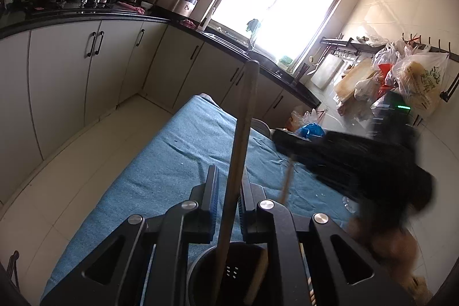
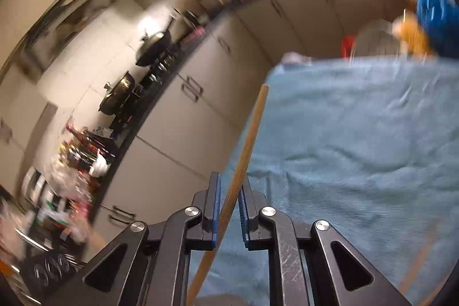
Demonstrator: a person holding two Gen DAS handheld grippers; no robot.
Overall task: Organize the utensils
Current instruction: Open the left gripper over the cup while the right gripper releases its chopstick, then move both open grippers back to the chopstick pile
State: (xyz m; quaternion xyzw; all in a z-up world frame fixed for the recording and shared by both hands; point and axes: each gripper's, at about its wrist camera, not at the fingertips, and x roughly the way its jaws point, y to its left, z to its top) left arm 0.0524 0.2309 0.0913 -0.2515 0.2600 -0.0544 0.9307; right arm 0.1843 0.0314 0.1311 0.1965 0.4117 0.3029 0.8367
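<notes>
Two slim wooden sticks, chopstick-like, are being handled over the blue cloth-covered counter (image 1: 160,162). Left gripper (image 1: 228,191) jaws are clenched on one long wooden stick (image 1: 243,119), which rises toward twelve o'clock above the dark round utensil holder (image 1: 229,274) at six. Right gripper (image 2: 228,201) jaws clamp a second wooden stick (image 2: 246,148). Both look light, stiff and smooth, so a grip near mid-length should limit pivoting.
</notes>
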